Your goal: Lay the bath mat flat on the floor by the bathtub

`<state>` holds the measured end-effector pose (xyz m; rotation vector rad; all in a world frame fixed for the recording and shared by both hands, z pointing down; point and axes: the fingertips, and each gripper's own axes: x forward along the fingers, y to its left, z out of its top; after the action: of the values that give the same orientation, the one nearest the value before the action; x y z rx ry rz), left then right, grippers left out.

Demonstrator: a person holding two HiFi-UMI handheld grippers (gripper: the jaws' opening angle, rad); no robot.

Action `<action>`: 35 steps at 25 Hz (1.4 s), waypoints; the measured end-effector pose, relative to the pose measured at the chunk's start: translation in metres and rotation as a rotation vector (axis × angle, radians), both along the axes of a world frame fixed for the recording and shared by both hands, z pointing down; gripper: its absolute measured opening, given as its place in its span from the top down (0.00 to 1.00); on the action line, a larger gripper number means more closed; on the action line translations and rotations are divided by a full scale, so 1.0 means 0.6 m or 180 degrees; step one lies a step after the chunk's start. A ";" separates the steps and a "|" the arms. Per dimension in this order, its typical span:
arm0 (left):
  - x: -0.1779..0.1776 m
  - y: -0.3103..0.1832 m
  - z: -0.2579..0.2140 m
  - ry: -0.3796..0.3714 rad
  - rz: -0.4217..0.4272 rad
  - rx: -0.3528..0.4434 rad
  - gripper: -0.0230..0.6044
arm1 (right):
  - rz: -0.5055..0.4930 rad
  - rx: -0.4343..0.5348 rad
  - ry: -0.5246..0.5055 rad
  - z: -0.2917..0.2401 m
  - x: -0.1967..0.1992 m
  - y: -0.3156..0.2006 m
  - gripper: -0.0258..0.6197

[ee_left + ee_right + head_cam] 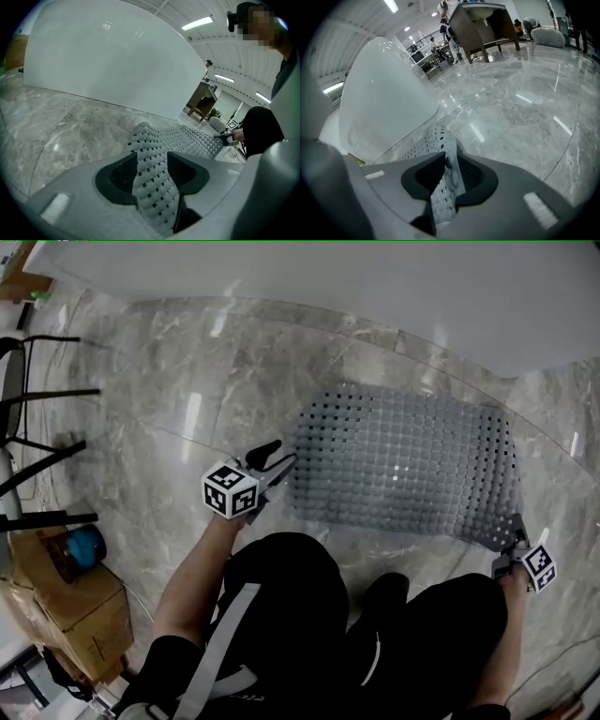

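black clothing (281, 582), grey strap (225, 634), black-and-white marker cubes (230, 490).

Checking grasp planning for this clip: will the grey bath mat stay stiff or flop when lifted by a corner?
Probably floppy: the bath mat buckles into a hump at the left gripper. Likely light for its size, being perforated all over. It may slide on the glossy floor.

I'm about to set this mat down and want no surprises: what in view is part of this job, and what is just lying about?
Part of the job: bath mat, gripped at one corner by the left gripper, another corner between the right gripper's parted jaws; floor; bathtub.
Lying about: cardboard box, blue object, black metal frame.
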<state>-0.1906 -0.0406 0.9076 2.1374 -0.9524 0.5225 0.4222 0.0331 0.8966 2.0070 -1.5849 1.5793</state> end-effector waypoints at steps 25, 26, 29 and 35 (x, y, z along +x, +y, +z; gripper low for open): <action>-0.003 -0.012 0.131 -0.0029 0.0119 -0.0453 0.60 | -0.0173 -0.0153 0.0125 0.009 -0.005 0.002 0.83; -0.001 -0.013 0.132 -0.0053 0.0143 -0.0465 0.60 | -0.0171 -0.0158 0.0127 0.008 -0.007 0.002 0.83; -0.004 -0.016 0.142 -0.0154 0.0150 -0.0521 0.60 | -0.0175 -0.0150 0.0114 0.010 -0.007 0.002 0.83; -0.007 -0.014 0.152 -0.0124 -0.0010 -0.0681 0.60 | -0.0159 -0.0115 0.0084 0.012 -0.006 0.003 0.83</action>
<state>-0.1947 -0.0490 0.9987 1.9402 -0.8795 0.6373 0.4186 0.0347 0.9039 1.9463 -1.5728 1.5459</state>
